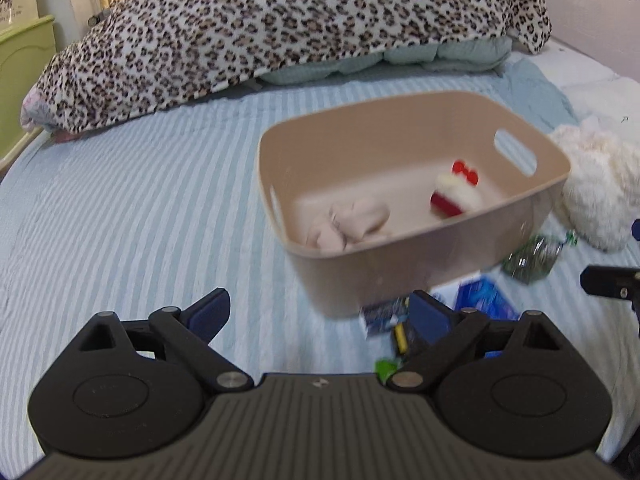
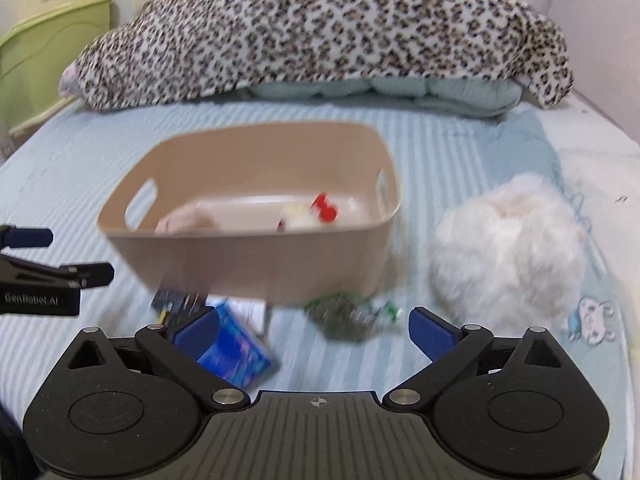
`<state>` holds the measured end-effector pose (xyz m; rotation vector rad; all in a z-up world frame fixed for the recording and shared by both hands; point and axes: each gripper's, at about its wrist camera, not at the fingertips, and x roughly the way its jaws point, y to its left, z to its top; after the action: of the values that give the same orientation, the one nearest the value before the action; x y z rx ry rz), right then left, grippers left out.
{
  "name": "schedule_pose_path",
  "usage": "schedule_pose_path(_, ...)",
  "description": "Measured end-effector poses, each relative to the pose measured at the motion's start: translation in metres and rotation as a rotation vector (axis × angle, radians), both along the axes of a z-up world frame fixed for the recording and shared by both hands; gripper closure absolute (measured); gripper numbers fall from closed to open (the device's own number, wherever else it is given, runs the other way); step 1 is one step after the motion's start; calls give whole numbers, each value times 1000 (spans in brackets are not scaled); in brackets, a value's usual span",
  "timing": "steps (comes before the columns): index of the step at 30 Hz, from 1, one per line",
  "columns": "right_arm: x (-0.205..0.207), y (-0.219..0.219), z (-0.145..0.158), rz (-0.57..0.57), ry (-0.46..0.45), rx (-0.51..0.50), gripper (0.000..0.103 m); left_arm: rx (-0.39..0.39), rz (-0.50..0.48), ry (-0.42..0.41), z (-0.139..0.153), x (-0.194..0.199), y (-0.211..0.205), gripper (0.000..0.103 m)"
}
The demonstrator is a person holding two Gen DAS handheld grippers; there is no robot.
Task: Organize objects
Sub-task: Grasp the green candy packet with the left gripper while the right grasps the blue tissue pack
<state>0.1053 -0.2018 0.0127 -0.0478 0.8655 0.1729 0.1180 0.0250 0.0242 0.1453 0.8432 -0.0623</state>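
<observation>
A tan plastic basket (image 1: 420, 264) (image 2: 256, 264) stands on the striped bed. Inside lie a pink soft toy (image 1: 348, 224) (image 2: 184, 220) and a red and white toy (image 1: 456, 192) (image 2: 308, 212). In front of the basket lie a blue packet (image 1: 486, 294) (image 2: 236, 354), a dark small box (image 1: 384, 316) (image 2: 176, 300) and a green crinkly bag (image 1: 528, 258) (image 2: 344, 316). A white fluffy toy (image 1: 596, 184) (image 2: 508, 256) sits right of the basket. My left gripper (image 1: 322, 316) is open and empty, near the basket's front left. My right gripper (image 2: 314, 330) is open and empty above the blue packet and green bag.
A leopard-print blanket (image 1: 280, 28) (image 2: 320, 32) covers pillows at the head of the bed. A green cabinet (image 1: 20, 80) (image 2: 44, 60) stands at the left. A pink wall (image 2: 600, 40) bounds the right side. The left gripper shows at the right wrist view's left edge (image 2: 52, 268).
</observation>
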Motion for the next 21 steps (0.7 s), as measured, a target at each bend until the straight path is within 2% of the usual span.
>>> schedule_pose_path(10,-17,33,-44,127,118,-29,0,43,12,66,-37,-18,20,7)
schedule_pose_path(21,-11,56,-69,232,178,-32,0,19,-14,112,-58,-13,17,7)
